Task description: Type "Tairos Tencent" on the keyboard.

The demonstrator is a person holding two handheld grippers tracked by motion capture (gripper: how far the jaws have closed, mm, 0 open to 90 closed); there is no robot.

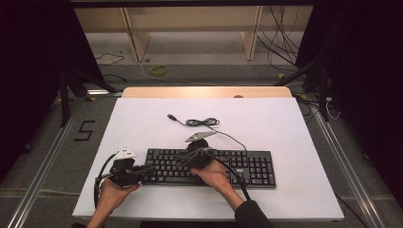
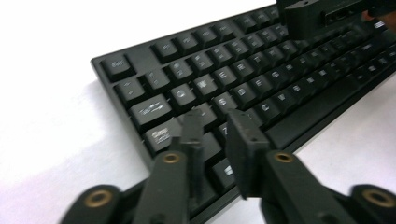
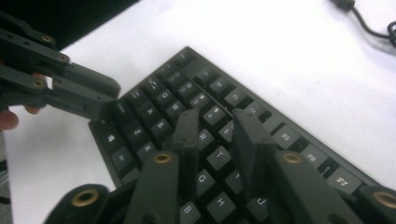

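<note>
A black keyboard (image 1: 247, 166) lies on the white table top (image 1: 266, 118), near the front. Its cable (image 1: 202, 122) curls behind it and ends in a loose USB plug (image 1: 172, 116). My left gripper (image 1: 146, 171) hangs over the keyboard's left end, its jaws a little apart above the left-hand keys (image 2: 217, 116) with nothing between them. My right gripper (image 1: 184, 159) hovers over the letter keys, open by a small gap, nothing in it (image 3: 217, 116). The left gripper (image 3: 84, 98) appears at the left of the right gripper view, and the right gripper (image 2: 322, 14) at the top right of the left gripper view.
A wooden strip (image 1: 206, 92) edges the table's far side. Behind it stand wooden legs (image 1: 135, 38) on a floor with loose cables (image 1: 280, 42). Metal rails (image 1: 47, 161) run along both sides of the table.
</note>
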